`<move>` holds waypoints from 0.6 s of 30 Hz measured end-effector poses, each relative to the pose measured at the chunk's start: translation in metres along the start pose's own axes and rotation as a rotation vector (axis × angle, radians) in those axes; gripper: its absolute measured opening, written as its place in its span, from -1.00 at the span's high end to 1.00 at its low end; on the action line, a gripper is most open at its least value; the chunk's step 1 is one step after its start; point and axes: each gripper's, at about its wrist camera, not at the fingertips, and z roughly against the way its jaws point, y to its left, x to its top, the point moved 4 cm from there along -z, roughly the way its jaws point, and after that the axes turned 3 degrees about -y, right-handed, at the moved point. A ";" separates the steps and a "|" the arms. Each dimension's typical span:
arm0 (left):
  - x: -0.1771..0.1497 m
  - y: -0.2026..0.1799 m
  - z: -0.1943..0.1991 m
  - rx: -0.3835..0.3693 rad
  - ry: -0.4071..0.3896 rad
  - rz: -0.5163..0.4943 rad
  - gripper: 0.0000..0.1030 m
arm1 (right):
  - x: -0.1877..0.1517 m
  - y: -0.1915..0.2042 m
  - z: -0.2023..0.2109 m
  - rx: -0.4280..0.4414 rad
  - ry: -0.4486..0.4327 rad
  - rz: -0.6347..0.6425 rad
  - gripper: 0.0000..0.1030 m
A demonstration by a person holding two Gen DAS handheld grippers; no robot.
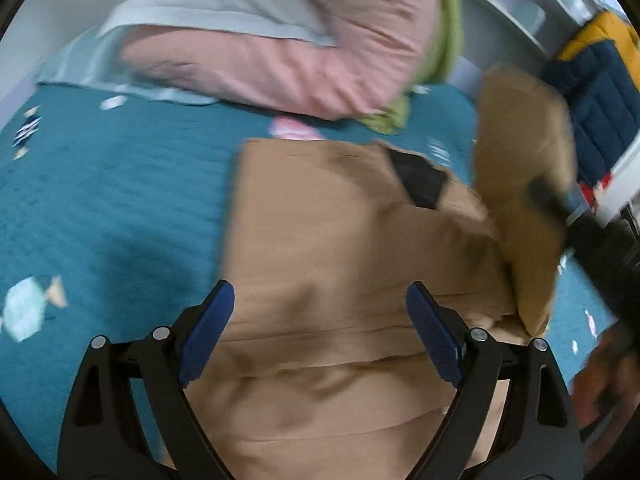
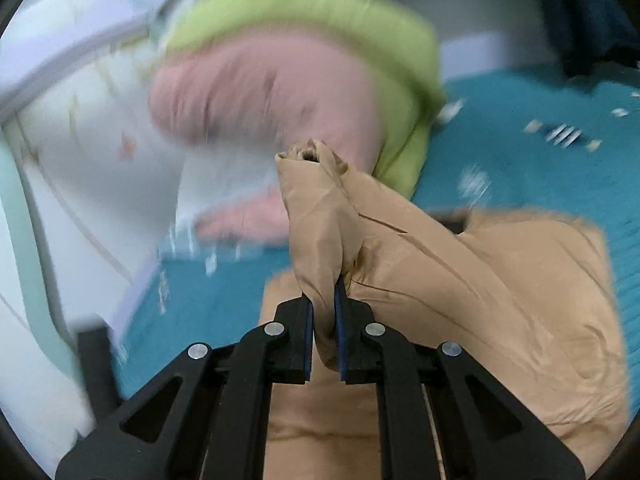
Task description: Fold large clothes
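Note:
A tan padded jacket (image 1: 328, 240) lies on the teal bedspread (image 1: 112, 208), with a black patch at its collar. My left gripper (image 1: 320, 304) is open just above the jacket's body, holding nothing. My right gripper (image 2: 323, 304) is shut on the jacket's tan sleeve (image 2: 320, 216) and holds it lifted off the bed, cuff pointing away. In the left wrist view the raised sleeve (image 1: 520, 168) and the right gripper (image 1: 560, 204) show at the right, blurred.
A pink duvet with a green edge (image 1: 304, 56) is heaped at the head of the bed, also in the right wrist view (image 2: 272, 92). A blue and yellow padded item (image 1: 600, 80) sits at the far right. White bed frame and wall lie beyond.

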 end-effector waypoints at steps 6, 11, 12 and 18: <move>-0.007 0.042 0.008 0.029 0.014 0.075 -0.71 | -0.063 -0.007 -0.066 -0.009 0.228 -0.051 0.09; -0.003 0.040 0.012 0.002 -0.004 0.094 -0.71 | -0.056 0.009 -0.035 0.034 0.161 0.015 -0.46; -0.001 0.037 0.010 0.001 -0.007 0.090 -0.71 | -0.046 0.007 -0.020 0.015 0.127 0.033 -0.46; 0.006 -0.024 -0.015 -0.062 0.026 -0.004 -0.71 | -0.011 -0.068 0.050 -0.184 -0.021 -0.018 -0.46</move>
